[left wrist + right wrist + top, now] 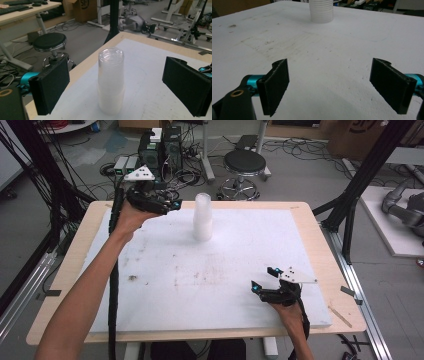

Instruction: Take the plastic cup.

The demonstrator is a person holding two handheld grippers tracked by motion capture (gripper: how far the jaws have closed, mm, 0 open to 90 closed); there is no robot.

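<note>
White board (165, 285) on a wood table (320, 245), lab floor with cables beyond; we start at the jaws. Left gripper (172, 206) has jaws spread wide, nothing between the pads; in its own view the cup stack (111, 82) sits centred ahead of them, so we judge it is lined up for a side grasp. Stack stands upright, mouths down, at the far middle of the board, near the left gripper but apart. Right gripper (265, 279) rests low at the near right, jaws released and empty, well apart from the stack, likely parked. Board is scuffed and stained. Stool (244, 164) and computer boxes (160, 147) stand behind the table.
</note>
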